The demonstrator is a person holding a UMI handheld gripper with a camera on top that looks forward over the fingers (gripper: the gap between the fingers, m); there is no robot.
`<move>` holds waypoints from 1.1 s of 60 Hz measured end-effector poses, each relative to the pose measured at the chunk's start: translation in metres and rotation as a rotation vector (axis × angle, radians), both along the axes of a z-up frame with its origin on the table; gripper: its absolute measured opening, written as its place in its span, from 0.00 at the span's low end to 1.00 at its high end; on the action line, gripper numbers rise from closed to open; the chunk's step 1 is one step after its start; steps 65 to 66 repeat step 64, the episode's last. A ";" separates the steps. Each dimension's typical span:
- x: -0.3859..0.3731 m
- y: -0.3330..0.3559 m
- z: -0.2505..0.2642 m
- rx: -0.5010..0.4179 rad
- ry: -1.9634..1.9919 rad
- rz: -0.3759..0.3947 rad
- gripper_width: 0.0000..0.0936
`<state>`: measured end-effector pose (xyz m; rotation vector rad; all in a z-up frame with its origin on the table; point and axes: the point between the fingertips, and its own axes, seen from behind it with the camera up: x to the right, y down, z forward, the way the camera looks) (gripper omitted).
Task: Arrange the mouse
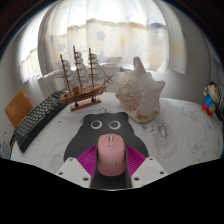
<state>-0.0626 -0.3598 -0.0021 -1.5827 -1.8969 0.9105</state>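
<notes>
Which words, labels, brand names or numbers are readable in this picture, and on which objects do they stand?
No text is readable.
The keyboard: key legends too small to read.
The pink mouse between the gripper fingers: no visible mark.
The model ship and shell: no text.

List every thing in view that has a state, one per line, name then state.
gripper: jaws shut on the mouse, pads against its sides
mouse: pink, held off the table
mouse mat: lying flat beyond the mouse, bare
keyboard: flat on the table, untouched
model ship: upright
seashell: resting on the table
</notes>
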 end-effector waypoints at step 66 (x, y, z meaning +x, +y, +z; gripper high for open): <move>0.207 0.166 0.191 0.059 -0.051 -0.163 0.92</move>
